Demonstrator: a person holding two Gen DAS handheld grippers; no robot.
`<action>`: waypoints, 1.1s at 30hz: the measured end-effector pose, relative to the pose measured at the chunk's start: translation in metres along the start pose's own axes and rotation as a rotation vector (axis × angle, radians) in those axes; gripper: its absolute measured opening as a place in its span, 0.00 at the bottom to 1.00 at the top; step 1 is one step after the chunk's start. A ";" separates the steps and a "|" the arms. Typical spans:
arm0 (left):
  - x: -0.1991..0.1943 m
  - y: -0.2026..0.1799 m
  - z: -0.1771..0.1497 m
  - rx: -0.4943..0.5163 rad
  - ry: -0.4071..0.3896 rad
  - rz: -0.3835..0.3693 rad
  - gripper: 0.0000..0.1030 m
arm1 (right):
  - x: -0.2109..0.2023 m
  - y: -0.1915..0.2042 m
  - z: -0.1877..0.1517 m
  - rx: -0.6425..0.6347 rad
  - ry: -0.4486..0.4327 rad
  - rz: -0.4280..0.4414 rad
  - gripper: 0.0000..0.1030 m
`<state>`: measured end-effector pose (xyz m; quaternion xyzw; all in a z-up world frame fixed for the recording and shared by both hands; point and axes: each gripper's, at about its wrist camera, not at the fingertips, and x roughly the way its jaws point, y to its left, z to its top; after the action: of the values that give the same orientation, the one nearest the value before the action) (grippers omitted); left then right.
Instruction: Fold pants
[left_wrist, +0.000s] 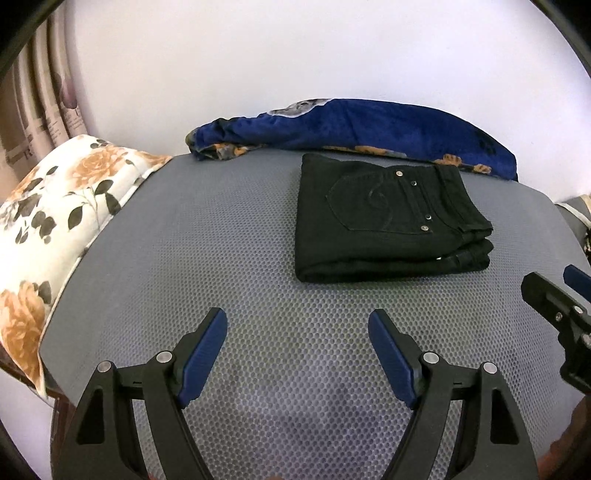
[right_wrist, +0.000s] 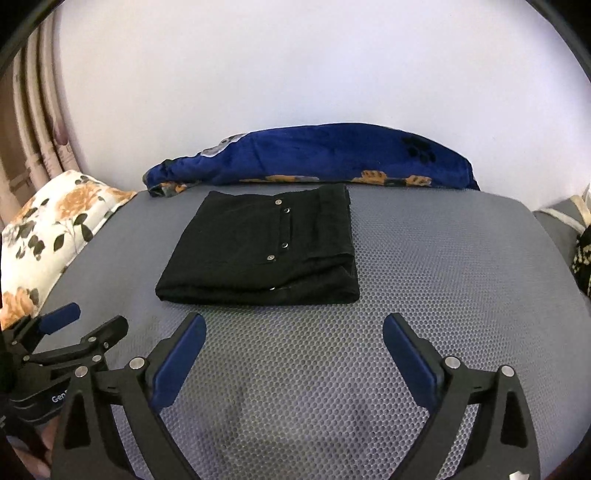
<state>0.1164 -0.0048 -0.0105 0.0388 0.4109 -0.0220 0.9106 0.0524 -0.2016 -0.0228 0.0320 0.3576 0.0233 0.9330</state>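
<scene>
black pants (left_wrist: 384, 225) folded into a compact stack near the far edge of the grey mat (left_wrist: 240, 258), likely finished. left gripper (left_wrist: 297, 350) and right gripper (right_wrist: 293, 354) hovering nearside, jaws apart, holding nothing.

— Any lettering to report?
— One fragment: white letters "Gen", cut off, on the black body of the left gripper (right_wrist: 70, 325), seen low and to the left of the right gripper's near finger.
— And the curtain (left_wrist: 44, 122) beyond the left tool?
— Printed marks (too blurred to read).
</scene>
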 end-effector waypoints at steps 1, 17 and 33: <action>0.000 0.000 0.000 -0.001 0.000 -0.002 0.77 | 0.000 0.001 0.000 -0.006 0.001 -0.001 0.93; -0.001 0.000 -0.002 -0.001 0.000 0.008 0.77 | 0.002 0.005 -0.002 -0.002 0.017 -0.003 0.94; 0.001 -0.004 -0.005 0.005 0.012 0.034 0.77 | 0.011 0.002 -0.006 0.015 0.050 0.001 0.94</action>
<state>0.1132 -0.0087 -0.0144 0.0482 0.4158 -0.0073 0.9081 0.0560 -0.1988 -0.0343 0.0384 0.3808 0.0218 0.9236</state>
